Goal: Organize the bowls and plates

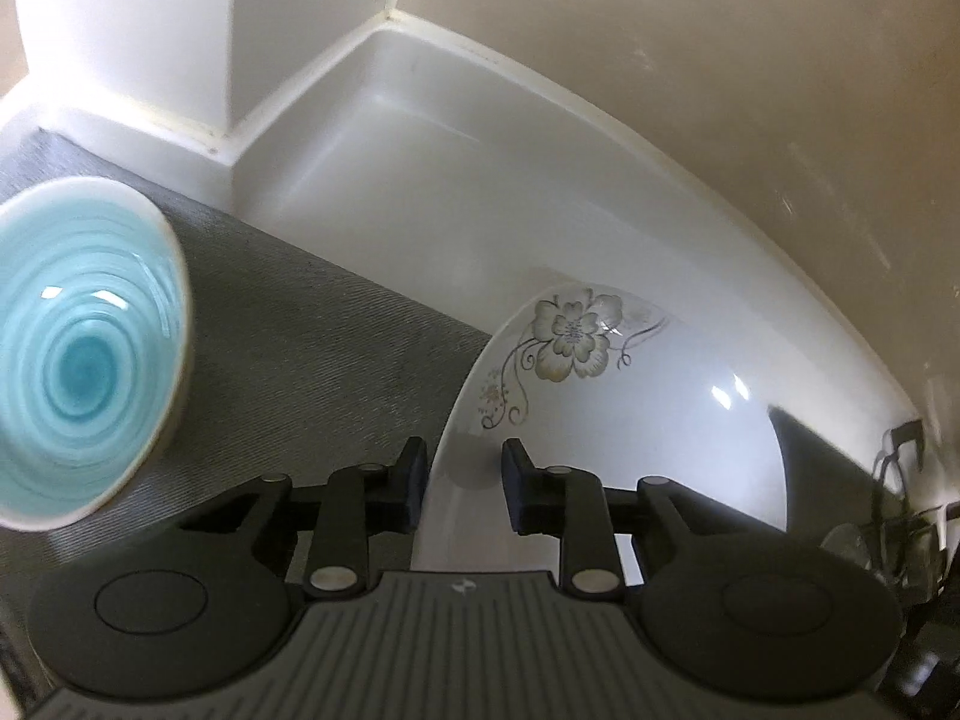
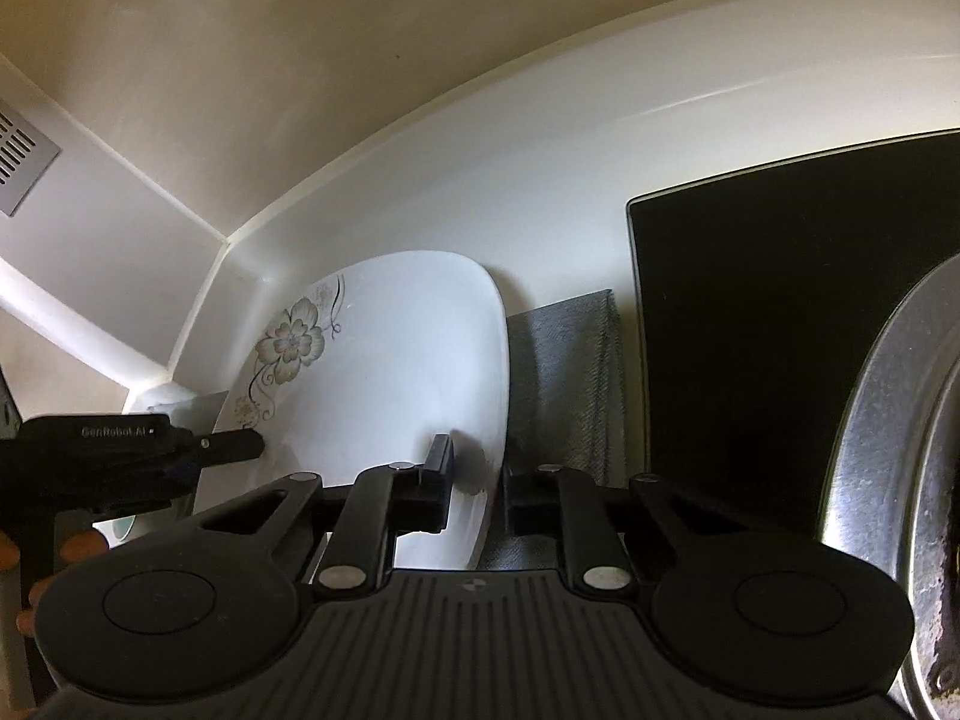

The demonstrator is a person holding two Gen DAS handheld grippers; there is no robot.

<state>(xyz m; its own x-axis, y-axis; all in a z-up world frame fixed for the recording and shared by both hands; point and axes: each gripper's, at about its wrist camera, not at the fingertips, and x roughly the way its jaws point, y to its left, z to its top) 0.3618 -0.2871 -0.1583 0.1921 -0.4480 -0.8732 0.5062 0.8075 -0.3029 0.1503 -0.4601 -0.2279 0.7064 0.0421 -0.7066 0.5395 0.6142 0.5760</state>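
A white plate with a flower print (image 1: 600,396) is held up on edge above a grey mat (image 1: 312,348). My left gripper (image 1: 463,480) is closed on its left rim. My right gripper (image 2: 477,480) is closed on the plate's (image 2: 384,360) right rim. The left gripper also shows in the right wrist view (image 2: 240,447) at the plate's left edge. A turquoise bowl (image 1: 78,348) with a spiral glaze stands at the far left on the mat; a sliver of the bowl (image 2: 123,527) shows under the left gripper.
A white countertop (image 1: 432,180) with a raised back edge runs under beige walls into a corner. A black glass cooktop (image 2: 768,312) lies to the right, with a steel pot (image 2: 888,432) at the far right. A white column (image 1: 132,30) stands at the back left.
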